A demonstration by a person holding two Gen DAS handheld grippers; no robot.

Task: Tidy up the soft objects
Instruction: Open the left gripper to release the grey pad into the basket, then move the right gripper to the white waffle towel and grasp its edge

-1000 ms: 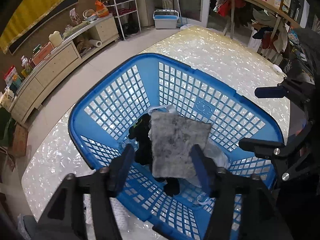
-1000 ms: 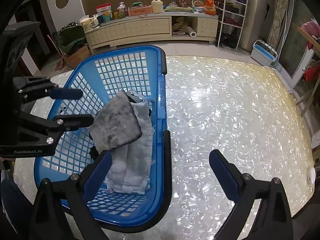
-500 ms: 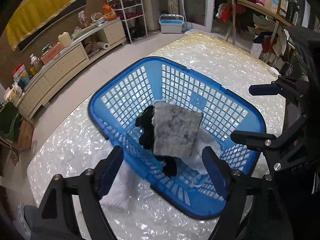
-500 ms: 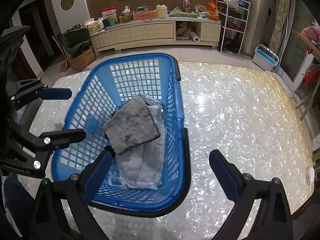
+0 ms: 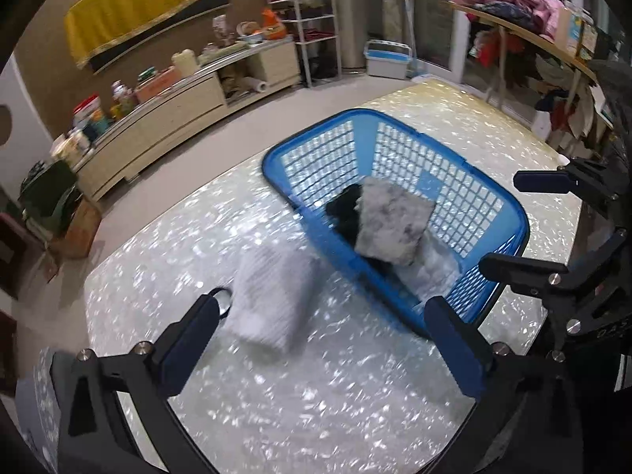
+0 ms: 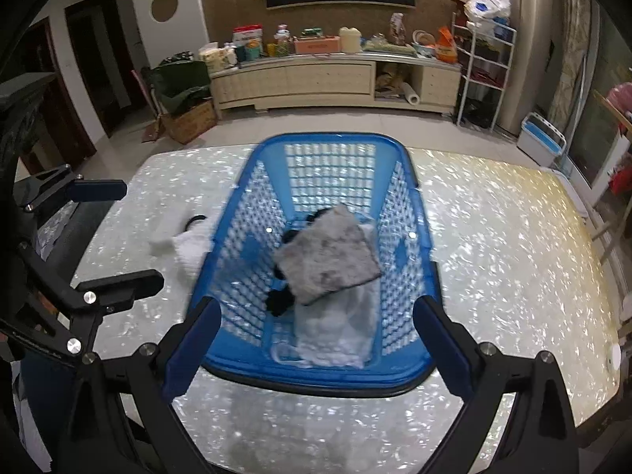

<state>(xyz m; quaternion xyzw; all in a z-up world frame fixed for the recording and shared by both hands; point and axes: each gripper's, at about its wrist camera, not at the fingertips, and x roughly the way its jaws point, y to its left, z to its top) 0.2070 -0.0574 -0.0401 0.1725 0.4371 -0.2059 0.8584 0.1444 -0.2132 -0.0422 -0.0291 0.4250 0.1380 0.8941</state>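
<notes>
A blue lattice basket [image 5: 509, 213] [image 6: 426, 284] stands on the pearly table. In it lie a grey fuzzy cloth [image 5: 391, 225] [image 6: 328, 256], a black soft item [image 5: 343, 209] [image 6: 280, 300] and a white cloth [image 5: 434, 272] [image 6: 339, 331]. A folded white towel [image 5: 272, 296] [image 6: 189, 245] lies on the table left of the basket. My left gripper [image 5: 324, 339] is open and empty above the table, with the towel just ahead of it. My right gripper [image 6: 316, 347] is open and empty over the basket's near rim.
The pearly table [image 5: 300, 407] [image 6: 513, 260] spreads around the basket. A small black ring [image 5: 223, 300] lies beside the towel. A long cabinet [image 6: 296, 83] with clutter lines the far wall, and a clothes rack [image 5: 525, 27] stands at the right.
Both grippers have pulled back and up from the basket. The left view has swung left, bringing the white towel on the table into sight. The basket's contents have not moved.
</notes>
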